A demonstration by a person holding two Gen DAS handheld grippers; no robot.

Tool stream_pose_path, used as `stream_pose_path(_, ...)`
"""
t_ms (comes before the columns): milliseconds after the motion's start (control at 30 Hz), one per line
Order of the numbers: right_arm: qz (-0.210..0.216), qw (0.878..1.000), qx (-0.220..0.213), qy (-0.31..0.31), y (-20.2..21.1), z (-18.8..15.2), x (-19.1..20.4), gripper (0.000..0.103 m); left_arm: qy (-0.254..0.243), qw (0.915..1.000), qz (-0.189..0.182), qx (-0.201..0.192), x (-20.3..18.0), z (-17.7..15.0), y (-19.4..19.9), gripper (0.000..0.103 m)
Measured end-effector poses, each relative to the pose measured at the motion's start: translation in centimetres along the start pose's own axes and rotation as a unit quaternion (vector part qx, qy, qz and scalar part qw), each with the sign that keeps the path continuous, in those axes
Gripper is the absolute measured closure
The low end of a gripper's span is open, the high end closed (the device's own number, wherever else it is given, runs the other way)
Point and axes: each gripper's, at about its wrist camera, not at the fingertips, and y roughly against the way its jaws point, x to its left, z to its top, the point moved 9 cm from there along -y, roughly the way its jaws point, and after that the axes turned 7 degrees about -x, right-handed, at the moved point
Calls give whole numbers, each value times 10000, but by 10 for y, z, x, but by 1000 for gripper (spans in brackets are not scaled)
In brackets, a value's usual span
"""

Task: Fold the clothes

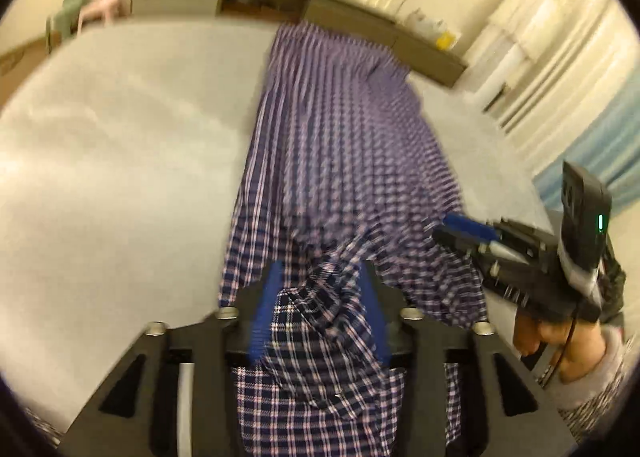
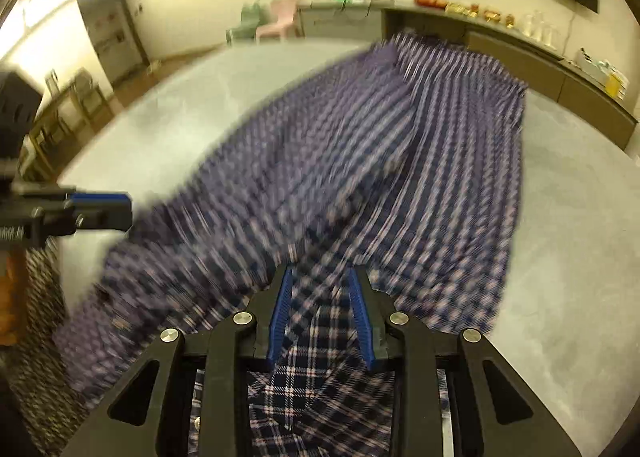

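Left tongs [image 1: 320, 297]: blue pads pinching a bunched fold of the plaid garment [image 1: 340, 145]. I see cloth filling the gap between both pads; the pinched edge itself is buried in the bunch, so I cannot say which hem or seam it is.

Right tongs [image 2: 320, 305]: likewise clamped on a fold of the same garment, cloth running up between the blue pads. In the left wrist view I also see these tongs from the side at the right margin, their tips against the garment's near right edge, with a hand [image 1: 560, 341] and pale sleeve below, partly cut off by the lens rim.

In the right wrist view the left tongs enter from the left margin; only one blue-tipped finger shows, the body cropped.

Plaid garment, navy with pale checks: near end raised in both tongs, the rest trailing away from me across the grey table [image 1: 120, 137], far end close to the table's far edge. Heavy motion blur smears the pattern over most of its length; I cannot make out what kind of garment it is, nor where it touches the table and where it hangs clear.

Beyond the table: low cabinets [image 2: 540, 69] along the wall, a pink chair [image 2: 280, 21], small items on the cabinet top too blurred to identify.
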Motion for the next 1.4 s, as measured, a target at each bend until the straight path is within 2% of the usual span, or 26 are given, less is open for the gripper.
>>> stream_pose_path(67,92,9994,-313,-123,15,16,-5,72,-171,9998,-89,93,-1,-6,-1,51)
stream_pose_path(100,146,9992,-319,-178,16,17,-6,72,-189,9995,-146,206,1,-14,-2,51)
stream_pose_path(133,205,9991,-283,-243,15,15,-8,72,-152,9991,-133,371,6,-24,-12,51)
stream_pose_path(200,281,9990,108,-345,-1,-4,-8,72,-80,9975,-108,697,15,-43,-32,51)
stream_pose_path(267,136,9982,531,-234,-18,-25,-8,72,-196,9979,-85,619,17,-50,-40,51)
stream_pose_path(333,-143,9985,504,155,-8,-23,-3,72,-283,9978,-33,602,15,-48,-33,52)
stream_pose_path(400,-456,9981,149,393,16,-11,-1,72,-274,9979,-72,584,15,-48,-28,51)
stream_pose_path(433,-388,9982,-56,444,30,-6,6,72,-295,9977,-73,611,17,-51,-28,51)
stream_pose_path(500,-152,9988,-137,441,46,-8,22,72,-337,9972,-76,666,20,-58,-28,44)
stream_pose_path(600,-94,9984,332,451,42,-45,31,72,-400,9964,-79,749,25,-67,-28,44)
stream_pose_path(633,-160,9984,321,426,41,-52,31,71,-421,9961,-80,776,27,-71,-28,42)
stream_pose_path(700,-205,9983,445,312,45,-59,29,68,-461,9955,-84,827,30,-77,-28,42)
stream_pose_path(733,-209,9983,499,199,52,-61,28,67,-397,9967,-137,697,31,-75,-20,42)
stream_pose_path(767,-243,9990,367,-37,66,-61,24,64,-406,9972,-145,608,34,-74,-14,39)
stream_pose_path(833,-311,9982,103,-509,94,-63,15,36,-428,9978,-100,500,37,-73,-3,34)
stream_pose_path(867,-340,9969,22,-716,106,-66,11,35,-418,9979,-24,494,42,-75,-1,33)
stream_pose_path(967,-383,9933,317,-1047,119,-99,2,35,-370,9969,99,693,46,-91,3,32)
stream_pose_path(1100,-426,9862,712,-1430,135,-141,-7,35,-396,9957,-18,834,45,-110,10,31)
stream_pose_path(1133,-411,9877,806,-1275,135,-148,1,34,-467,9957,-43,802,41,-113,9,29)
stream_pose_path(1167,-467,9901,825,-1038,138,-154,7,35,-537,9956,-69,771,37,-116,8,31)
stream_pose_path(1200,-492,9917,830,-849,141,-157,11,46,-560,9953,-161,777,32,-118,6,37)
stream_pose_path(1233,-405,9926,792,-829,143,-150,12,82,-578,9949,-256,785,28,-119,3,94)
stream_pose_path(1267,-318,9934,754,-809,145,-143,13,99,-376,9944,-462,878,26,-121,5,99)
stream_pose_path(1333,-144,9946,678,-769,149,-130,16,99,-63,9918,-891,915,20,-115,11,100)
stream_pose_path(1400,30,9955,601,-728,154,-116,18,100,184,9875,-1354,790,12,-88,23,100)
